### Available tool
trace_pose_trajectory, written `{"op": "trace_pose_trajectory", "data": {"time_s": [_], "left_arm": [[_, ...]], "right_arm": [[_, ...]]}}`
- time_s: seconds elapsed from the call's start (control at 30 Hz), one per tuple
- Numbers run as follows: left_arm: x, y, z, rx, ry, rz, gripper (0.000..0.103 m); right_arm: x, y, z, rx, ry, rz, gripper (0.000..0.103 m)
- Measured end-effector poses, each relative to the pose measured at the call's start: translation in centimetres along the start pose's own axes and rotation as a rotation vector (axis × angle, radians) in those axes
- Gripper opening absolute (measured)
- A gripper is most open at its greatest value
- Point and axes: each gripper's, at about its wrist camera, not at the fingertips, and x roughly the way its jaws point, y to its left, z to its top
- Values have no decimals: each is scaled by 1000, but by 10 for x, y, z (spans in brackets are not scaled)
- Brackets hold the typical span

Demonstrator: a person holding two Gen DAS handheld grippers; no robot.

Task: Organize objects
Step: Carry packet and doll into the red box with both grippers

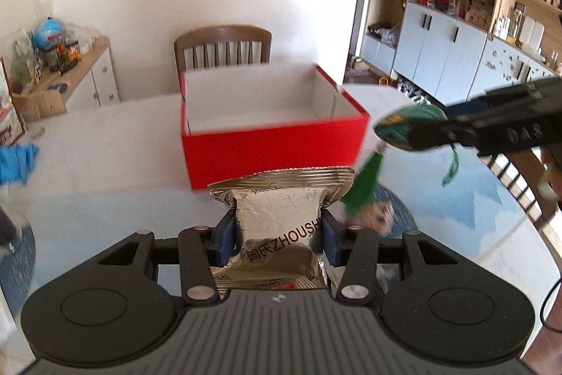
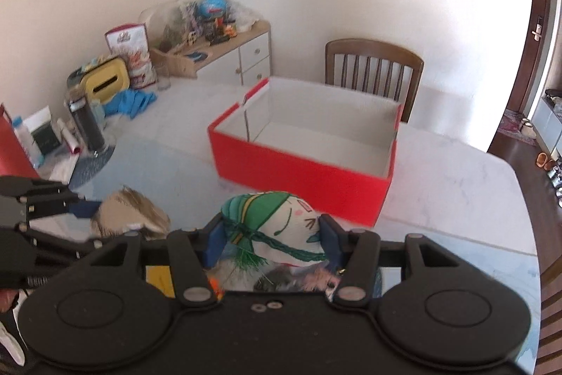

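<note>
Both loads are off the table (image 2: 456,185) and on their way to the empty red box (image 2: 302,171) — the left gripper (image 1: 277,234) clamps a foil packet (image 1: 281,217), the right gripper (image 2: 272,238) pinches a cloth doll (image 2: 277,220) — so next each needs carrying over the rim and letting go.

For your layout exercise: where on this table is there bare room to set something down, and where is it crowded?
Free: inside the red box, and the bare table right of it. Crowded: the far left edge, with blue gloves, yellow container and dark jar.
</note>
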Motion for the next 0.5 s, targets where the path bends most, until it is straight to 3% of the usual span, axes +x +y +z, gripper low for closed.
{"op": "trace_pose_trajectory", "data": {"time_s": [0.5], "left_arm": [[53,48,115,45,-41,4,48]], "right_arm": [[34,-23,82,-23,-58,-74,55]]}}
